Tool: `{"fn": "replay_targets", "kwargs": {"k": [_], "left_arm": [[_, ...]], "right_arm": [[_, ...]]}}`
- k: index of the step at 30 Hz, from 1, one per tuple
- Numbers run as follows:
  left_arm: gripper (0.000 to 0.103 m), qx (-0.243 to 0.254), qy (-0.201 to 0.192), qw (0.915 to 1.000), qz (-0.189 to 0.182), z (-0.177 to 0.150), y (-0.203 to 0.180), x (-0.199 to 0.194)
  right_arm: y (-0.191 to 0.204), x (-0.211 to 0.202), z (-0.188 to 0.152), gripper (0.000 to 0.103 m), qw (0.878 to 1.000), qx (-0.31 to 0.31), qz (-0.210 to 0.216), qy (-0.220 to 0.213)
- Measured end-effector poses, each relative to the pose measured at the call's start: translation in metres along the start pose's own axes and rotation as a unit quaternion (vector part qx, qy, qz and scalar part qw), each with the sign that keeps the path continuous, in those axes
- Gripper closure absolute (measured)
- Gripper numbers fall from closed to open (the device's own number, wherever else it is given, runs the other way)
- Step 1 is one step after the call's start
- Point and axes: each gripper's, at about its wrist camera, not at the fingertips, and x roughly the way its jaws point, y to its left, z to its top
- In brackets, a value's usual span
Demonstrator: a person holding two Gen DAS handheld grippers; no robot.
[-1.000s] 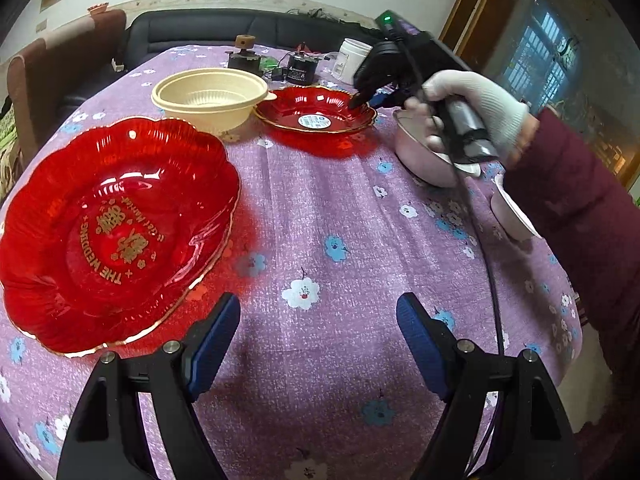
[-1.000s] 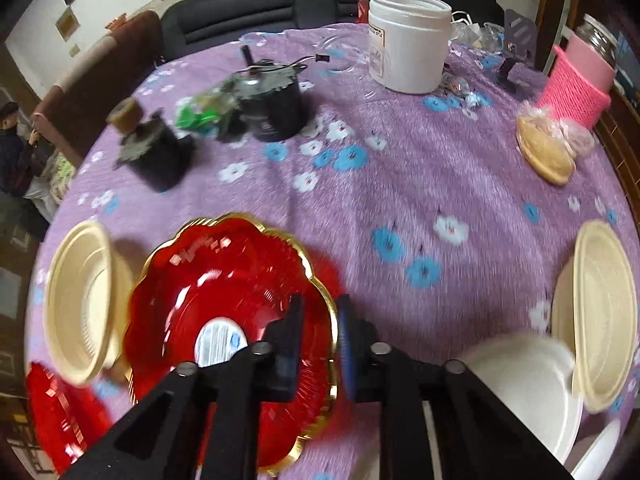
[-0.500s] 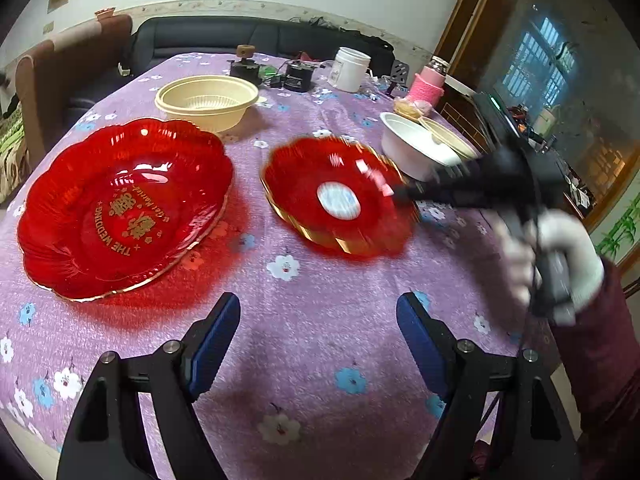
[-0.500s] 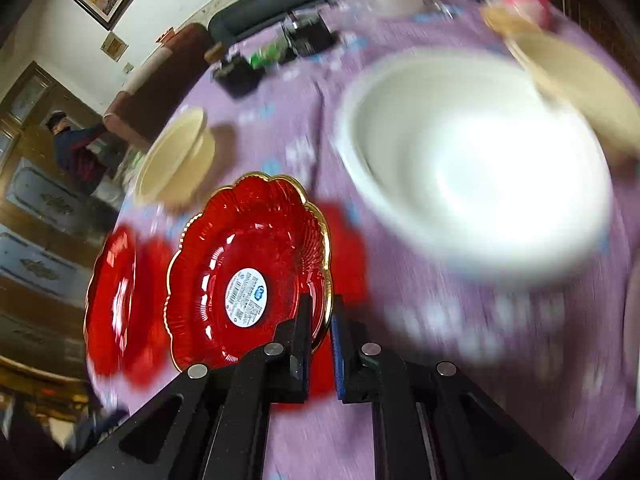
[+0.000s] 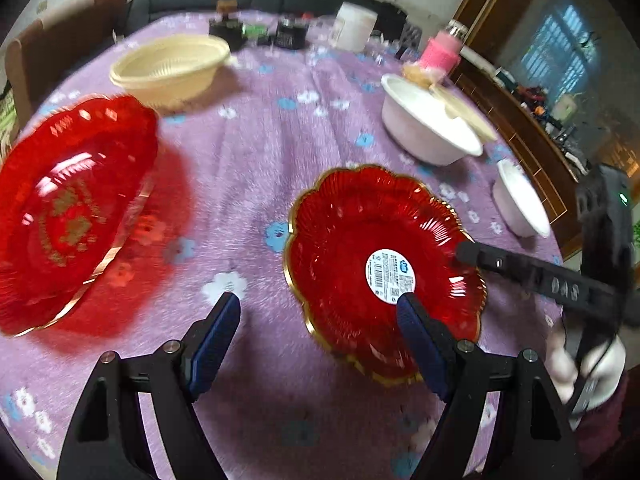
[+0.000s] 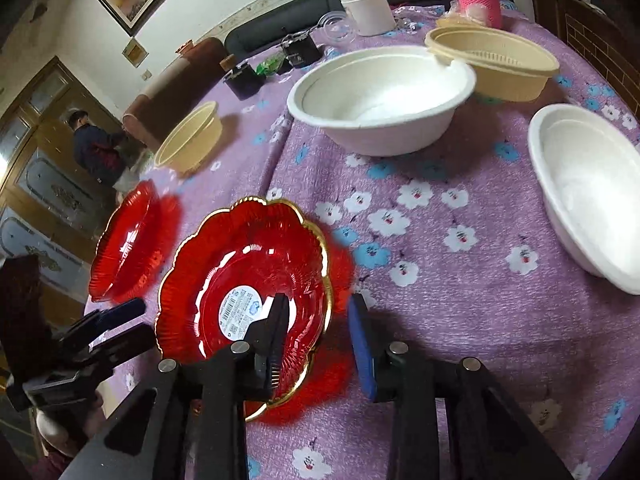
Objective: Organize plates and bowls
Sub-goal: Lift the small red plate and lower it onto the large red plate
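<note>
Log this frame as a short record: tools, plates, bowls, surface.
right tool: open, its fingers either side of the small plate's near rim
left tool: open, holding nothing
small plate: red, gold rim, label at centre, lying on the cloth
large plate: red, gold lettering, apart from the small plate
white bowls: large, small
beige bowls: one far side, one beside the large white bowl
surface: purple floral cloth
</note>
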Motion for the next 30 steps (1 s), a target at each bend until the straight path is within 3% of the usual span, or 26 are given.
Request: {"fn": "replay_targets", "kwargs": {"k": [2, 5, 7, 10, 11, 13, 22, 30], "left_arm": [[0.025, -0.001, 0.016, 0.9999, -0.002, 0.005, -0.002, 0.013], [0.037, 0.011, 0.012, 0.9997, 0.016, 0.013, -0.01, 0.023], [0.055, 0.015, 0.015, 0.9996, 0.018, 0.017, -0.014, 0.027], [0.059, 0.015, 0.003, 0.999, 0.043, 0.02, -0.018, 0.03], [0.06, 0.014, 0.0, 0.9988, 0.047, 0.02, -0.018, 0.029], [0.062, 0.009, -0.003, 0.9989, 0.046, 0.019, -0.016, 0.025], [0.062, -0.025, -0.067, 0.9964, 0.045, 0.019, 0.009, -0.043], [0.062, -0.091, -0.119, 0.9815, 0.119, 0.033, 0.098, -0.096]], "right_arm": [[0.002, 0.008, -0.004, 0.07, 1.0, -0.003, -0.001, 0.003], [0.003, 0.009, -0.006, 0.07, 1.0, -0.008, -0.005, -0.012], [0.004, 0.011, -0.005, 0.07, 1.0, -0.008, -0.005, -0.017], [0.006, 0.013, -0.005, 0.076, 0.999, -0.018, -0.015, -0.026], [0.009, 0.012, -0.006, 0.084, 0.999, -0.027, -0.031, -0.03], [0.009, 0.01, -0.008, 0.089, 0.998, -0.032, -0.042, -0.037], [0.054, -0.016, 0.006, 0.09, 0.994, -0.06, -0.018, -0.093], [0.152, 0.028, 0.044, 0.089, 0.991, -0.103, 0.045, -0.076]]}}
